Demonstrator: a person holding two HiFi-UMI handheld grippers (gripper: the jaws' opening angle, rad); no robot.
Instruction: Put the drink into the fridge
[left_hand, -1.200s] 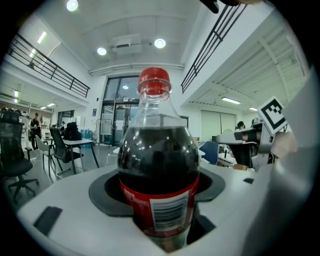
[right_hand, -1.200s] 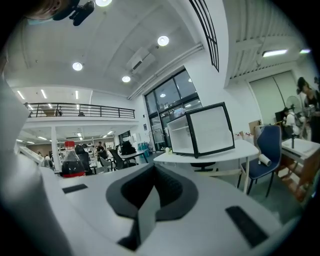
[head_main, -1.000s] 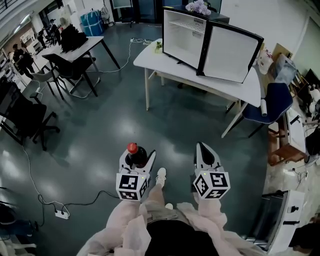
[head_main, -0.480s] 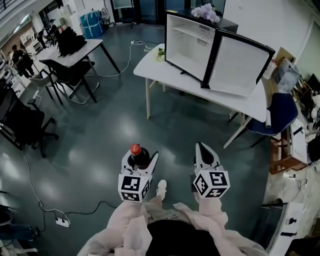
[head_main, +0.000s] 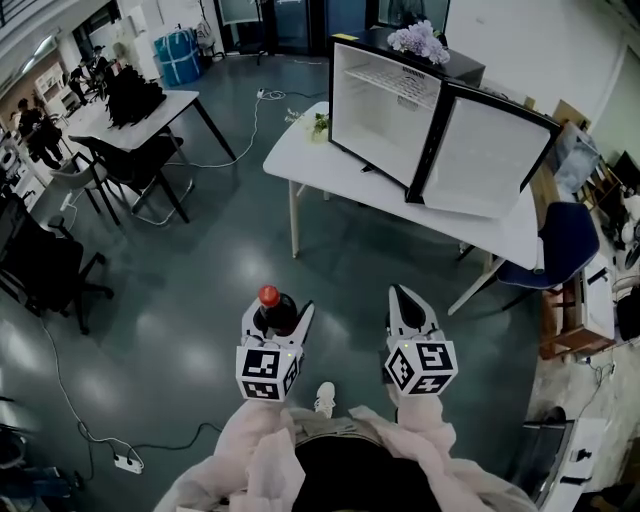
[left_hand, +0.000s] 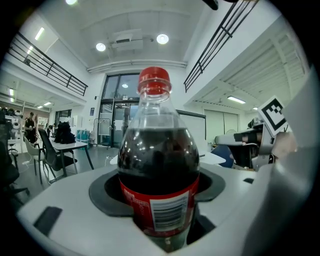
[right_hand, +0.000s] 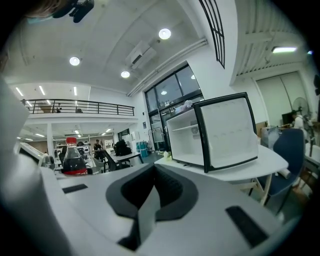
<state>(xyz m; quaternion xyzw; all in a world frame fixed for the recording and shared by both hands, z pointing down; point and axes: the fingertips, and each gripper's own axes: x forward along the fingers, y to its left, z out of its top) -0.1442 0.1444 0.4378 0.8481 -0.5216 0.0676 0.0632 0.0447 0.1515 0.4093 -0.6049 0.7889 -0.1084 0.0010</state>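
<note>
Before one open fridge (head_main: 385, 110) | left hand-held gripper (head_main: 280, 312) clamps one bottle (left_hand: 159, 165); right hand-held gripper (head_main: 404, 297) closed

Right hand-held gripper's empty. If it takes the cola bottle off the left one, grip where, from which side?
Take the red-capped plastic cola bottle by its bare shoulder and neck, coming from the person's right. It stands upright, and the left hand-held gripper is shut on the labelled lower body, leaving only the top free. The right hand-held gripper is shut, so open it first.
</note>
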